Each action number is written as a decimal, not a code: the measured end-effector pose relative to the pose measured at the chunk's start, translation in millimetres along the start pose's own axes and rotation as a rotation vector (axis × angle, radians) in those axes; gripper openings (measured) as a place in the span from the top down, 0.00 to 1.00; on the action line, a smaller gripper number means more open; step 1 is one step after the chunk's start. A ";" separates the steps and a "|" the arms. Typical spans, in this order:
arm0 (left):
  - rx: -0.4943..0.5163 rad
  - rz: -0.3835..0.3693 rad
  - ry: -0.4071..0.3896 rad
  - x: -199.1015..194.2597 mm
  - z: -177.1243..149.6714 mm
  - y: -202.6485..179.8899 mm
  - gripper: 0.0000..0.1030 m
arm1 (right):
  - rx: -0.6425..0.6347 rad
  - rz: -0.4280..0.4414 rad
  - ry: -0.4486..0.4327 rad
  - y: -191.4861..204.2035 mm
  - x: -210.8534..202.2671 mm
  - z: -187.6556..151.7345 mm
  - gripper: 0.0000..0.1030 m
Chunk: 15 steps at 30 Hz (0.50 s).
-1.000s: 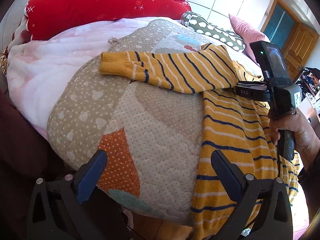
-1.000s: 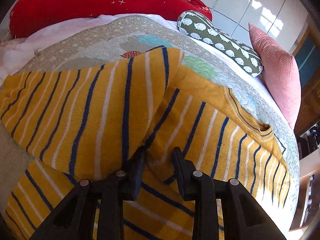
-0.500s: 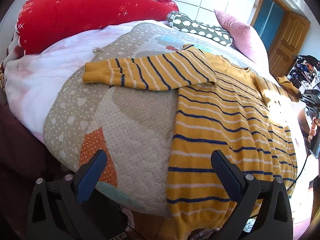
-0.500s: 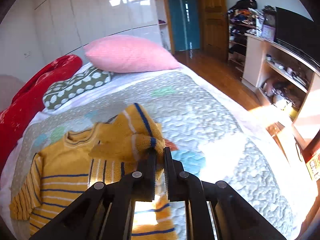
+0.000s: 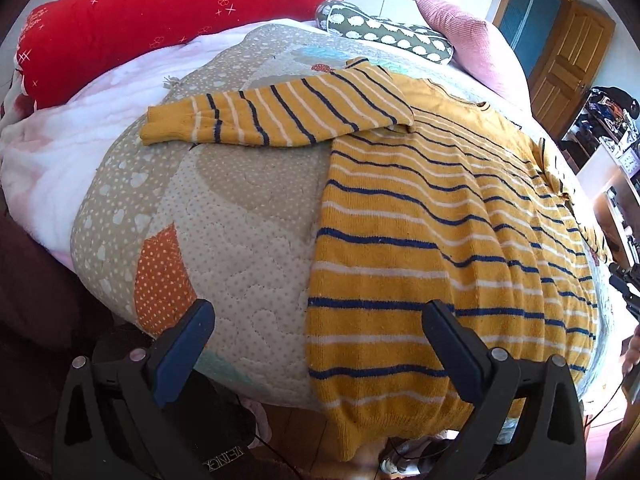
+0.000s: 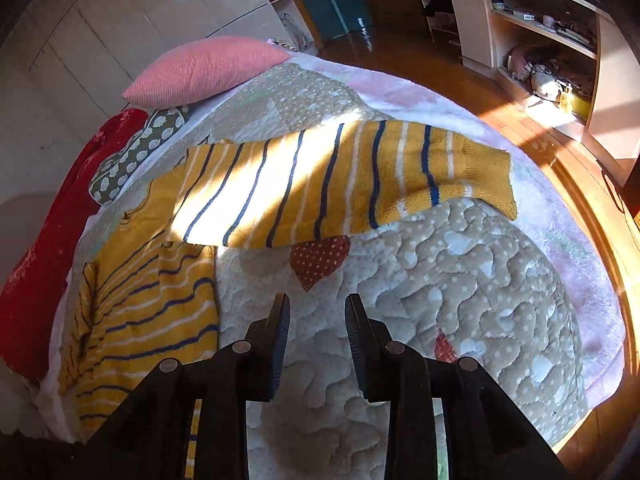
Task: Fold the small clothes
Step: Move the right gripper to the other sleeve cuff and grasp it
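The yellow striped sweater (image 5: 440, 232) lies flat on the patchwork quilt (image 5: 224, 216) that covers the bed, and everything else is easiest placed from it. One sleeve (image 5: 280, 120) is stretched straight out to the side across the quilt, its cuff ending close to the pale pink blanket (image 5: 68, 148) that shows beyond the quilt's edge; the other sleeve (image 6: 344, 184) is spread out the opposite way, part of it washed out by a bright band of sunlight, with a red dotted heart patch (image 6: 318, 258) of the quilt just beside its lower edge. Past the sweater's collar end sit a green patterned cushion (image 5: 384, 36) and a pink ribbed pillow (image 5: 472, 48), and further along that side a long red bolster (image 5: 160, 16) lies against the pink blanket. Nothing rests on top of the sweater. The left tool (image 5: 316, 344) hangs over the sweater's hem end with its jaws spread wide and nothing between them. The right tool (image 6: 318, 336) hovers over bare quilt just beside the sweater's body, below the sunlit sleeve; its jaws have just been opening, stand parted, and grip nothing. Beyond the bed on that side are a wooden floor (image 6: 452, 64) and open shelves (image 6: 540, 32) crowded with small items too small to tell.
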<state>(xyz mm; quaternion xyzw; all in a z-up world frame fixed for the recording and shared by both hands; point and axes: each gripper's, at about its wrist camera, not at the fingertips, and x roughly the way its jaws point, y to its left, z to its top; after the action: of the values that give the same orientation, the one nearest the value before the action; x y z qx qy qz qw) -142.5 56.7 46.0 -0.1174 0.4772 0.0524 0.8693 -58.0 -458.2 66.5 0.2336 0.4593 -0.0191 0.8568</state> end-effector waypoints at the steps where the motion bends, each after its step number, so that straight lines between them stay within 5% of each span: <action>1: -0.002 -0.011 0.009 1.8 -3.0 1.6 0.00 | -0.019 0.035 0.027 3.8 -2.6 -15.6 0.69; 8: -0.021 -0.125 0.080 18.3 -20.6 8.6 0.00 | -0.143 0.136 0.092 21.1 -25.8 -103.5 0.69; 12: -0.010 -0.125 0.082 19.5 -24.1 6.5 0.00 | -0.152 0.186 0.140 30.7 -16.7 -132.5 0.69; 15: 0.010 -0.102 0.085 17.6 -26.3 4.3 0.13 | -0.162 0.182 0.151 37.2 -9.8 -146.9 0.69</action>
<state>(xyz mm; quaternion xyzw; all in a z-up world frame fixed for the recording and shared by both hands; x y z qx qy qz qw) -155.3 53.7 16.9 -0.1394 0.5074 0.0007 0.8503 -168.7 -365.5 19.6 0.2048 0.4994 0.1134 0.8341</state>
